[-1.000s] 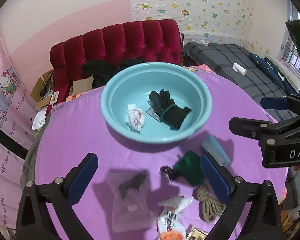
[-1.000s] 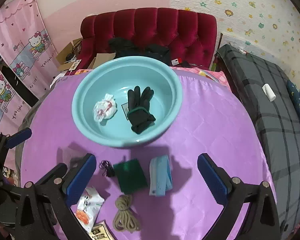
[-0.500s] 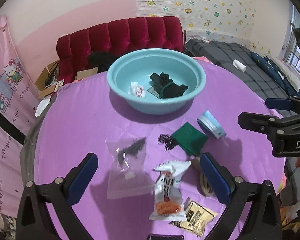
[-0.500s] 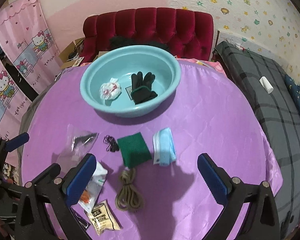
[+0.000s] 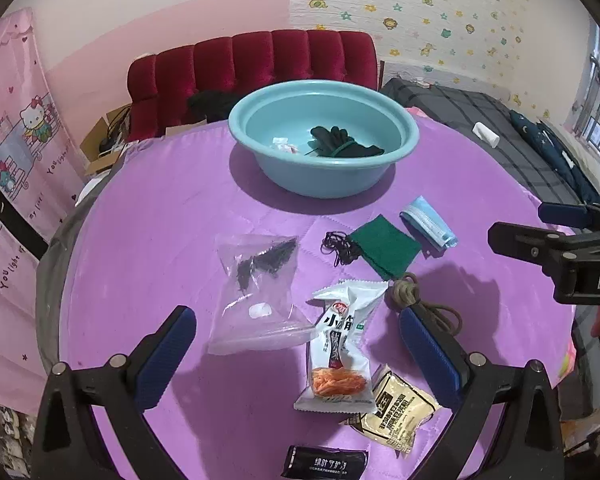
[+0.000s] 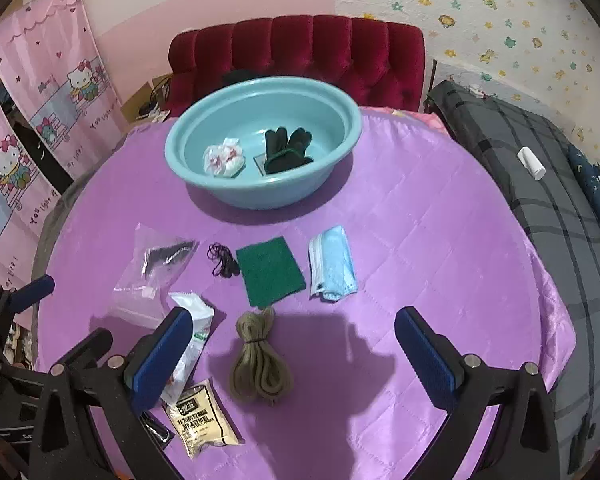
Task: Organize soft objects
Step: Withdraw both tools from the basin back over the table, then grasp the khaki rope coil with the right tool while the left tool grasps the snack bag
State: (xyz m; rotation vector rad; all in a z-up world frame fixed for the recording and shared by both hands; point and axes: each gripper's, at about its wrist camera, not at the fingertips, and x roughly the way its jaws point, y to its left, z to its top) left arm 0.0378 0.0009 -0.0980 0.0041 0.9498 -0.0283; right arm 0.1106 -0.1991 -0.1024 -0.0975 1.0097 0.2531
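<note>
A light-blue basin (image 5: 400, 146) (image 6: 180, 168) stands at the far side of the purple table and holds a black glove (image 5: 342, 147) (image 6: 286, 150) and a white-and-red crumpled cloth (image 6: 223, 159). On the table lie a green cloth (image 5: 384, 245) (image 6: 269, 271), a blue face mask (image 5: 428, 222) (image 6: 332, 263), black hair ties (image 6: 221, 260), a coiled olive rope (image 6: 260, 364) (image 5: 410, 292) and a clear bag (image 5: 260, 292) (image 6: 152, 276). My left gripper (image 5: 296, 346) is open and empty above the near snack packets. My right gripper (image 6: 294, 354) is open and empty above the rope.
A white snack packet (image 5: 342, 340), a beige sachet (image 5: 396, 410) (image 6: 202, 416) and a black packet (image 5: 324, 462) lie near the front edge. A red sofa (image 6: 300, 52) stands behind the table, a grey plaid bed (image 6: 540, 184) to the right.
Both grippers have drawn back from the basin toward the near edge, both still open and empty. More of the near items have come into view. Nothing on the table has moved.
</note>
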